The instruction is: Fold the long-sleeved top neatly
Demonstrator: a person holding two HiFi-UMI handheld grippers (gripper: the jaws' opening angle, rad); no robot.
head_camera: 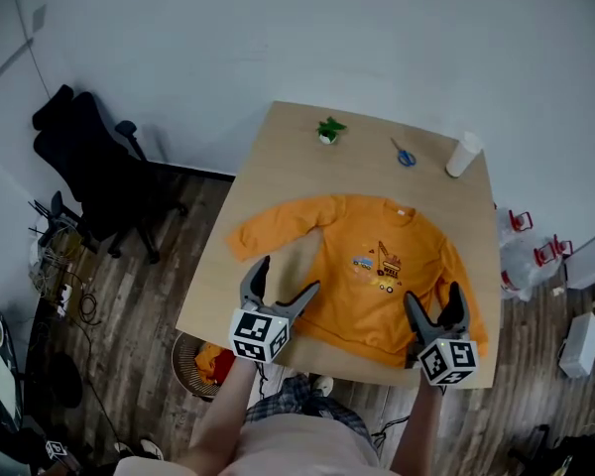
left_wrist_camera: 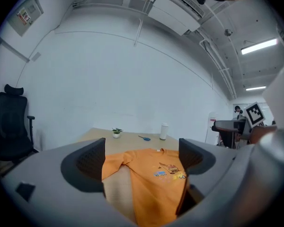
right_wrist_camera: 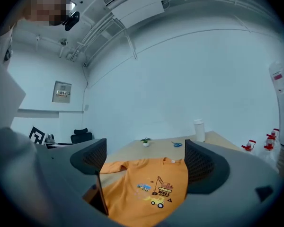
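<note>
My left gripper (head_camera: 290,276) and right gripper (head_camera: 432,297) hung spread and empty at the near hem of the orange top (head_camera: 357,231), spread flat, print up, on the table (head_camera: 297,142); I judged each should pinch one layer cleanly, then fold square

The long-sleeved top (head_camera: 372,266) is soft, matt orange cloth, and the table (head_camera: 278,157) under it is smooth, pale wood. The left gripper (head_camera: 290,274) and right gripper (head_camera: 432,294) look like matt grey plastic with dark, finely ridged pads (left_wrist_camera: 91,161).
</note>
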